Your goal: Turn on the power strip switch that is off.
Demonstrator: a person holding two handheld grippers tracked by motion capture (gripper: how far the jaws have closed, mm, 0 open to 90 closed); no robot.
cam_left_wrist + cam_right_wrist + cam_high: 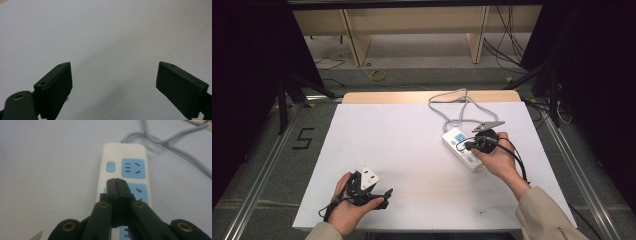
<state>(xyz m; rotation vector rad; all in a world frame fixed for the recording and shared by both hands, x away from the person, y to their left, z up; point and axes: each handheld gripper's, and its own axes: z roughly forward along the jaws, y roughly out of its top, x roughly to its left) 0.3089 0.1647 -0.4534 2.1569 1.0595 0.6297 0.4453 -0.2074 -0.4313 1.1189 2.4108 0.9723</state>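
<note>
A white power strip [460, 150] with blue sockets lies right of centre on the white table, its grey cable [457, 107] looping toward the far edge. In the right gripper view the power strip [125, 152] shows a blue switch [110, 166], a small red light beside it, and blue sockets [133, 168]. My right gripper [116, 180] is shut with nothing between its jaws, its tips over the strip just below the switch. It shows in the high view as the right gripper [462, 145], held by a hand. My left gripper [113, 66] is open above bare table, near the front left [387, 198].
The white table top [412, 150] has a wooden strip along its far edge. Black cable trails from the right hand toward the front right. The floor around the table holds metal rails, loose cables and a wooden shelf frame [412, 30] at the back.
</note>
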